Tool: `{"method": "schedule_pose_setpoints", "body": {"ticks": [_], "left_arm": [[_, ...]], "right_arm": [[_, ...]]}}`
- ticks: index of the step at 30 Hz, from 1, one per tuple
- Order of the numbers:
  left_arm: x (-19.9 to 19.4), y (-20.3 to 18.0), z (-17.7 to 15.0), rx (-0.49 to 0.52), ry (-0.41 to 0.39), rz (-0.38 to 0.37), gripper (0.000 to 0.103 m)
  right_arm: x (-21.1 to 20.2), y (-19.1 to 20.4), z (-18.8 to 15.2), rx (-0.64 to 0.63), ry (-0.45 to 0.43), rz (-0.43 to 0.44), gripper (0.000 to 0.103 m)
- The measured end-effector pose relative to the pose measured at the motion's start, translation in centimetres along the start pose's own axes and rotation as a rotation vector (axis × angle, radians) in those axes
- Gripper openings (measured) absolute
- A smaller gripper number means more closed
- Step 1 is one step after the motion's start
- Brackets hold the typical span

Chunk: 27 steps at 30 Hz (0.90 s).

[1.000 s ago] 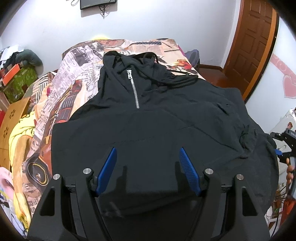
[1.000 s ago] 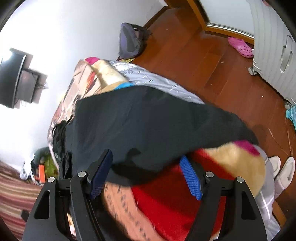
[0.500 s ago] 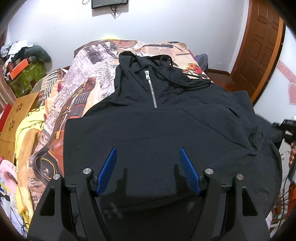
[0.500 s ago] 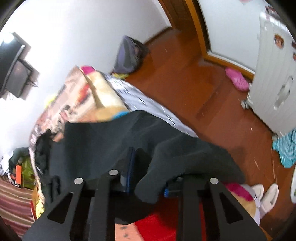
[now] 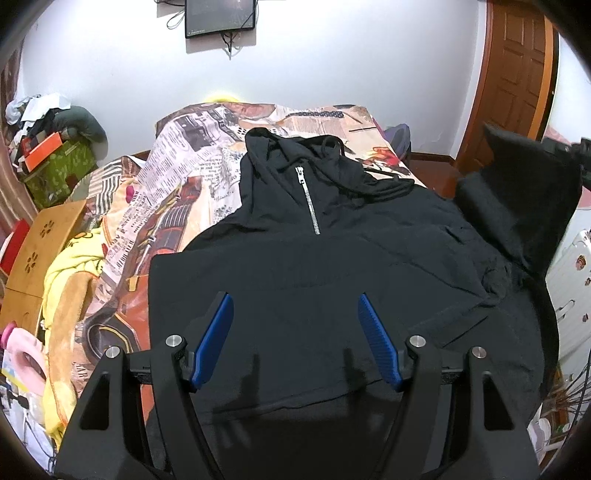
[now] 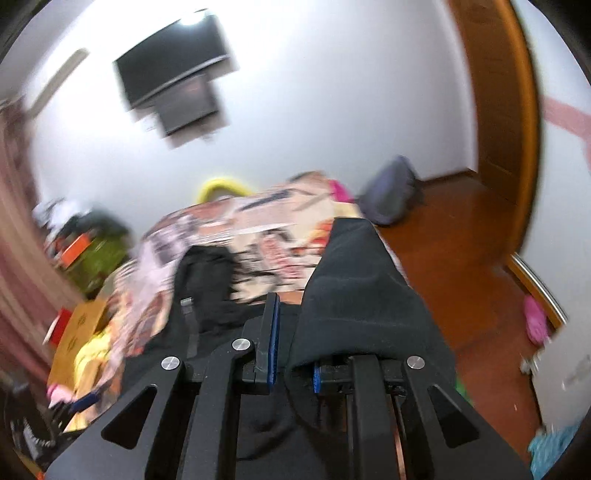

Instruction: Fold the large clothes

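A black hoodie (image 5: 332,266) with a silver half zip lies face up on the bed, hood at the far end. My left gripper (image 5: 295,332) is open and empty, hovering over the hoodie's lower front. My right gripper (image 6: 293,347) is shut on the hoodie's right sleeve (image 6: 354,291), which drapes over its right finger. In the left wrist view that sleeve (image 5: 517,199) is lifted off the bed at the right edge. The right wrist view is blurred.
A newspaper-print bedspread (image 5: 192,147) covers the bed. A wooden lap table (image 5: 40,243) and yellow blanket (image 5: 70,280) lie at the left. A wall television (image 5: 219,16) hangs behind. A wooden door (image 5: 517,74) and wooden floor (image 6: 461,258) are at the right.
My right gripper closed on the right sleeve and raised it off the bed's side, swinging up toward the bed. My left gripper stayed open and drew back a little.
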<state>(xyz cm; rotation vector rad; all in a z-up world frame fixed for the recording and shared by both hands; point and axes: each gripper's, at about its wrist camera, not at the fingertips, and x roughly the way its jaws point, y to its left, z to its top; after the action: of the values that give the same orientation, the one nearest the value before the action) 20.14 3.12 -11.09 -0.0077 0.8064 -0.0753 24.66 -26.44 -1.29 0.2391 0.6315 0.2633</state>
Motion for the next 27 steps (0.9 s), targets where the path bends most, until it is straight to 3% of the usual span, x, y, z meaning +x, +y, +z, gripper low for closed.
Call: {"method": "schedule_pose_setpoints", "body": {"ticks": [4,12,19,24,27], "left_arm": [[-0.5,0.7,-0.2,-0.009,-0.006,0.004,0.069],[-1.6,1.6,-0.6,-0.023,-0.018,0.011,0.069],[-1.6,1.6,-1.2,-0.030,-0.007,0.016,0.069],[-1.6,0.9,-1.2,-0.022,-0.005,0.010,0.069],[-1.7,0.2,-1.0,-0.012,-0.010,0.004,0.069]], "right_arm": [[2.4,3.3,-2.1,-0.044,0.080,0.105,0.012],[9.5,6.9,-9.2,-0.195,0.368,0.138,0.013],[8.7,7.7,-10.3,-0.297,0.450,0.084,0.017],[5.8,7.1,-9.2,-0.275,0.411,0.101,0.037],[3.8,5.8,-8.3,-0.236,0.344,0.087,0.043]]}}
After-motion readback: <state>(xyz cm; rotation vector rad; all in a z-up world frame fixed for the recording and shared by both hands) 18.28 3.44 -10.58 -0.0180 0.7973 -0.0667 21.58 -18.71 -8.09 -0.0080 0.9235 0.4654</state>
